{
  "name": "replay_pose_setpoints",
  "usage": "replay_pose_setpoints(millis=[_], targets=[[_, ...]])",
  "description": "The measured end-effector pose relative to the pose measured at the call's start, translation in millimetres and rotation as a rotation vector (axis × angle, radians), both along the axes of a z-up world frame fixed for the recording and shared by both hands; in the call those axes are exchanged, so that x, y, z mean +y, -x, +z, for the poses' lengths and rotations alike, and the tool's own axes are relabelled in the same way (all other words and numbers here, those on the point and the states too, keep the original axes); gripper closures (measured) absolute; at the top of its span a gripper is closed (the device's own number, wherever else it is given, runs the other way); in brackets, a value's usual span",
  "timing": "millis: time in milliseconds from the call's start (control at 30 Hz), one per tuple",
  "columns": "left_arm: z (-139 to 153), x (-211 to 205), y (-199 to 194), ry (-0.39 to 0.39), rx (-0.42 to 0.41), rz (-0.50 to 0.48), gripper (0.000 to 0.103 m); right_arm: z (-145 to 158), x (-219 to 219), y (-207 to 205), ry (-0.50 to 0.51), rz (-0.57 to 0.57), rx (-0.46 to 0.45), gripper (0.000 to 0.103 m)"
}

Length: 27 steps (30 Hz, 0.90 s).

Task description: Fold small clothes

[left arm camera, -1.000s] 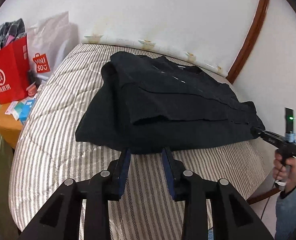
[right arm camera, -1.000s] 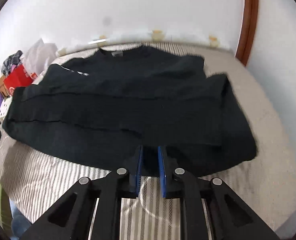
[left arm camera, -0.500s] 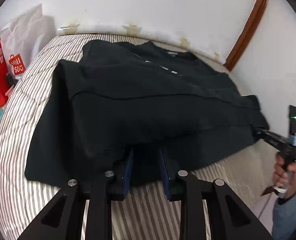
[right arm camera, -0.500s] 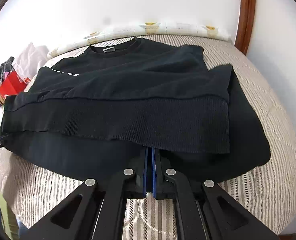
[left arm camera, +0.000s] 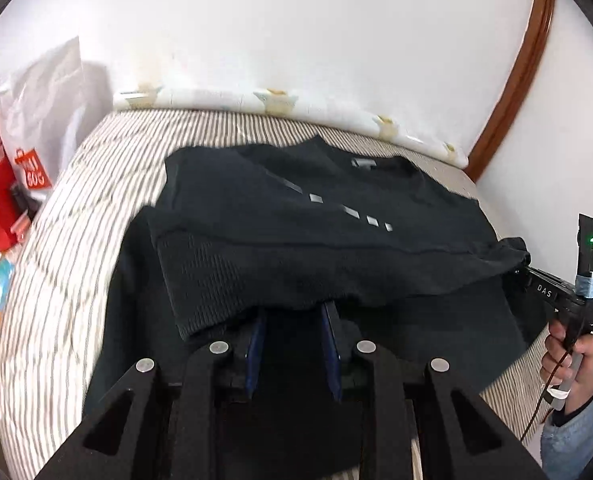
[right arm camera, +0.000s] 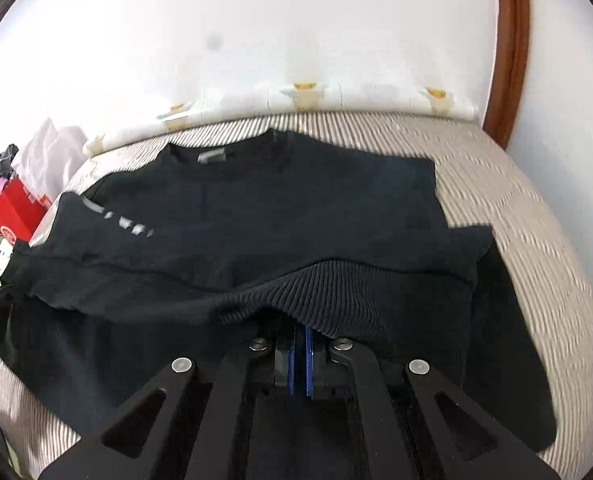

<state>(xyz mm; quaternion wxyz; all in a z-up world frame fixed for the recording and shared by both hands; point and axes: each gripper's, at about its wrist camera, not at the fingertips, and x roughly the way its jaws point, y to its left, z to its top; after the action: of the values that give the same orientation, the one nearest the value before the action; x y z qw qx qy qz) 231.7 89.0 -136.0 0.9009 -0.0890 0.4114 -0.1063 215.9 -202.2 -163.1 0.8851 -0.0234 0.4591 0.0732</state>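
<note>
We note the black knit sweater (left arm camera: 336, 248) lying on the striped bed (left arm camera: 68, 272); its ribbed hem is pinched in the closed right tongs (right arm camera: 299, 334) and gripped by the narrowly parted left tongs (left arm camera: 292, 320).

left wrist: looks down along its tongs (left arm camera: 292, 322), close over the bed (left arm camera: 56, 280), toward the wall | right wrist: same tilt, from the other end | shared: black sweater (left arm camera: 316, 232), striped bed, white wall (right arm camera: 296, 32)
</note>
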Motion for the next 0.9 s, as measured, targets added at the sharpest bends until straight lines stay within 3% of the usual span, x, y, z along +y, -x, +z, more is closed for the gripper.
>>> replay_pose_setpoints(millis=[400, 500, 567, 733, 833, 900], targets=[[9, -1, -79, 0.008, -0.027, 0.001, 0.076, -9, 10, -80, 0.061, 0.039, 0.040, 0.101], [20, -1, -82, 0.007, -0.064, -0.010, 0.060, 4, 6, -83, 0.027, 0.064, 0.029, 0.101], [24, 4, -79, 0.023, -0.077, -0.012, 0.059, 17, 5, -82, 0.006, 0.081, 0.019, 0.100], [32, 18, -67, 0.024, -0.098, 0.005, 0.057, 62, -6, -67, 0.043, 0.077, -0.103, 0.061], [37, 35, -54, 0.030, -0.112, 0.032, 0.045, 72, -17, -57, 0.080, 0.075, -0.120, 0.058], [40, 47, -44, 0.015, -0.134, 0.064, 0.042, 71, -25, -48, 0.099, 0.079, -0.114, 0.054]])
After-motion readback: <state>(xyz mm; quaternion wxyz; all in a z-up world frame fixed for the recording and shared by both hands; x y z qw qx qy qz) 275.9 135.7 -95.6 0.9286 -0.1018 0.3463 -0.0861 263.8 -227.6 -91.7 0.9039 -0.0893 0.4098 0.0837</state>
